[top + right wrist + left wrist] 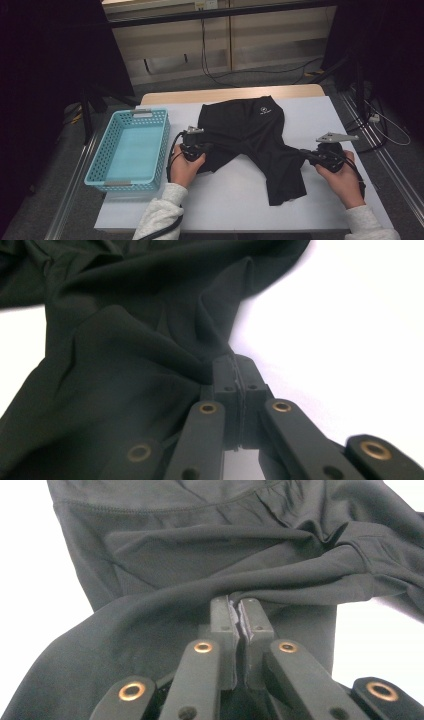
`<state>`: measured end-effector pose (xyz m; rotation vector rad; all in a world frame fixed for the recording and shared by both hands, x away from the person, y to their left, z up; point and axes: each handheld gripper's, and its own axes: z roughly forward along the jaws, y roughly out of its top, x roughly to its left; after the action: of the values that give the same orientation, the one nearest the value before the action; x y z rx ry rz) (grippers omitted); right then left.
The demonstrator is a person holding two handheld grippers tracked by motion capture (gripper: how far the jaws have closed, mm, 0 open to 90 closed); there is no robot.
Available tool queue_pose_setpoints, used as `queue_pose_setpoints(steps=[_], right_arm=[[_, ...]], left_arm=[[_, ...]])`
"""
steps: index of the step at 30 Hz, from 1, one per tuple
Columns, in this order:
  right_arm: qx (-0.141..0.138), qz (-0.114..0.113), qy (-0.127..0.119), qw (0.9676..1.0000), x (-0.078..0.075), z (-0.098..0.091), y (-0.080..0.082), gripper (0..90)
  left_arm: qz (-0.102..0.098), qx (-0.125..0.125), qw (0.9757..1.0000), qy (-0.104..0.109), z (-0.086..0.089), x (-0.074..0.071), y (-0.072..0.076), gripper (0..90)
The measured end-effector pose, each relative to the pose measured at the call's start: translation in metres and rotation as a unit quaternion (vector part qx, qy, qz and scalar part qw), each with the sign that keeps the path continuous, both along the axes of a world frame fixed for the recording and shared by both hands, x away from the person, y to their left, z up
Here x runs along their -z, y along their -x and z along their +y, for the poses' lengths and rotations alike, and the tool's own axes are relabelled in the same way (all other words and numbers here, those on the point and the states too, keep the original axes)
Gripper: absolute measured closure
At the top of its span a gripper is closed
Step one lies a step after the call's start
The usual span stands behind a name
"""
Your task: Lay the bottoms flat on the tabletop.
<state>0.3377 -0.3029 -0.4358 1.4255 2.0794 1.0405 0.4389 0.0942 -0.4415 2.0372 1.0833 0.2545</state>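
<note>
Black shorts pinched from both sides, beside a bare turquoise basket

On the white table (pixel 240 200), the left gripper (pixel 206 147) and right gripper (pixel 306 154) each clamp a fold of the black shorts (pixel 250 131), jaws pressed together on cloth. The turquoise basket (pixel 100 165), holding nothing, stands just left of the left gripper.

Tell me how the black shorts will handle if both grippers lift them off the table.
Probably floppy: the black shorts already bunch into folds where the left gripper and right gripper pinch them. The free leg would likely hang and swing. The cloth looks thin and smooth, so a small pinch might slip.
</note>
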Motion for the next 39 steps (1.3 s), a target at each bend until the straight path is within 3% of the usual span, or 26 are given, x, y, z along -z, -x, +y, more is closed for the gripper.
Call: queue_pose_setpoints(steps=[7,10,15,19,22,24,27,29,31,34,39], right_arm=[[0.002,-0.006,0.031,0.9995,0.003,0.004,0.0,86.2],[-0.009,-0.009,0.011,0.9999,0.001,0.007,0.002,83.2],[-0.034,-0.015,0.009,0.9993,-0.003,0.02,0.008,78.0],[-0.077,-0.017,0.004,0.9968,-0.006,0.038,0.012,73.0],[-0.113,0.0,-0.003,0.9936,0.0,0.056,0.013,70.8],[-0.133,0.013,0.009,0.991,0.007,0.067,0.012,70.2],[-0.152,0.034,0.031,0.9873,0.017,0.08,0.012,70.9],[-0.16,0.034,0.04,0.9858,0.021,0.085,0.011,83.6],[-0.166,0.042,0.045,0.9843,0.019,0.087,0.01,90.0],[-0.168,0.04,0.033,0.9844,0.014,0.088,0.008,90.0],[-0.138,-0.001,0.011,0.9904,-0.005,0.075,0.001,90.0]], left_arm=[[-0.007,-0.009,0.9999,0.008,0.005,-0.003,-0.001,86.9],[-0.008,-0.007,0.9999,0.011,0.005,-0.003,0.0,86.4],[-0.01,-0.001,0.9999,0.011,0.003,-0.004,0.002,84.8],[-0.009,0.001,0.9998,0.015,0.003,-0.004,0.003,81.0],[-0.019,0.01,0.9998,0.003,0.001,-0.007,0.006,66.3],[-0.021,0.013,0.9996,0.015,-0.002,-0.009,0.008,55.9],[-0.037,0.031,0.9988,0.006,-0.008,-0.011,0.011,40.0],[-0.038,0.034,0.9987,0.005,-0.011,-0.01,0.012,36.2],[-0.037,0.039,0.9986,0.002,-0.013,-0.009,0.012,32.5],[-0.037,0.042,0.9984,0.002,-0.014,-0.009,0.013,30.8],[-0.039,0.042,0.9984,0.002,-0.014,-0.01,0.013,29.5]])
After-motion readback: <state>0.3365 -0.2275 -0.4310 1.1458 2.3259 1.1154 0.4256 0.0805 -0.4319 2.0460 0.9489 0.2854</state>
